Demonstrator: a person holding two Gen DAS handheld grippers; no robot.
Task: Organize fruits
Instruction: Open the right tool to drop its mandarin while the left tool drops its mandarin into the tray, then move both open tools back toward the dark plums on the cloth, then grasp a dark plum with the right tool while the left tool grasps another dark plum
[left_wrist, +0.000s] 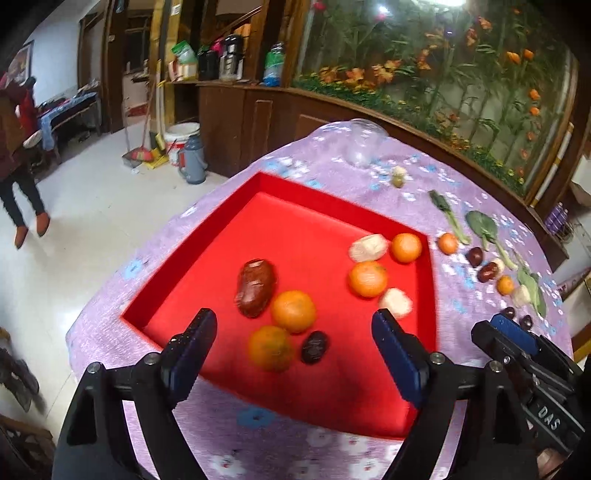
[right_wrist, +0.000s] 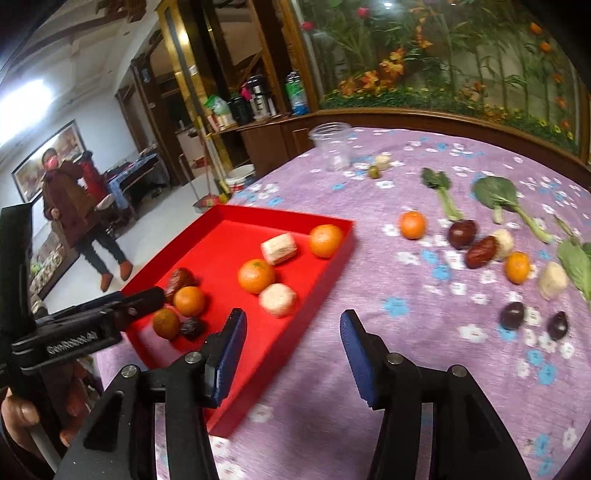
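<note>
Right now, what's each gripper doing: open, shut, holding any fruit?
Left gripper: open, holding nothing, over the red tray.
Right gripper: open, holding nothing, above the tray's edge and the purple cloth.

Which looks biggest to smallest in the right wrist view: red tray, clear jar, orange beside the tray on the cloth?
1. red tray, clearly largest.
2. clear jar.
3. orange on the cloth.
The jar stands farther from the camera, so its lead over the orange is probably understated.
</note>
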